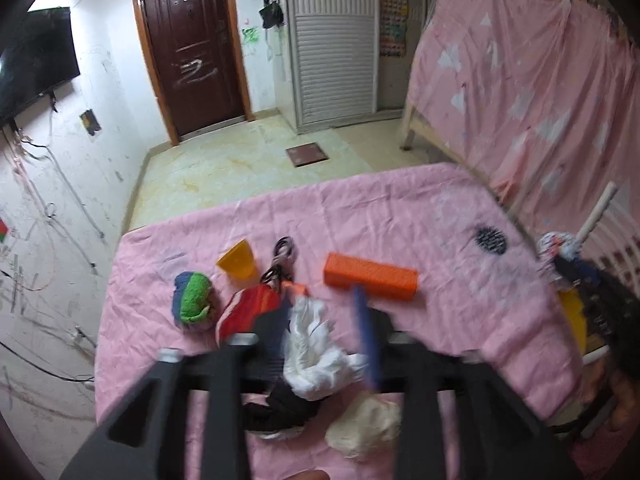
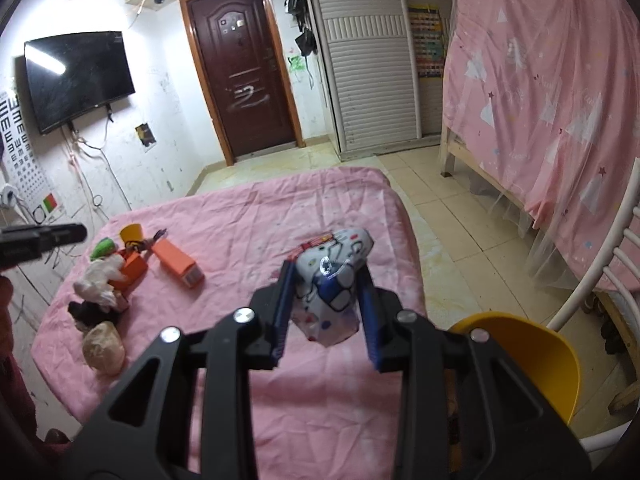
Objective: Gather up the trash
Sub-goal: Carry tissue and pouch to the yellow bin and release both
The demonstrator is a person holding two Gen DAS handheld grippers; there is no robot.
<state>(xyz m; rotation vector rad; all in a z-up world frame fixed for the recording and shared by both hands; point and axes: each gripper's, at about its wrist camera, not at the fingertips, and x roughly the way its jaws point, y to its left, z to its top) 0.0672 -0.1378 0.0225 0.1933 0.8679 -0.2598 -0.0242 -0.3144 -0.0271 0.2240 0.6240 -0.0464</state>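
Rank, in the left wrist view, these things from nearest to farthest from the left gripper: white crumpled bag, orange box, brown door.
1. White crumpled bag, between the left gripper's fingers.
2. Orange box, just beyond, on the pink cloth.
3. Brown door, across the room.

Wrinkled pink cloth sheet (image 2: 248, 216) — glossy printed plastic bag (image 2: 332, 280).

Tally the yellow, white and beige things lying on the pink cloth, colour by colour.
Yellow (cup): 1
White (crumpled wad): 1
Beige (lump): 1
Total: 3
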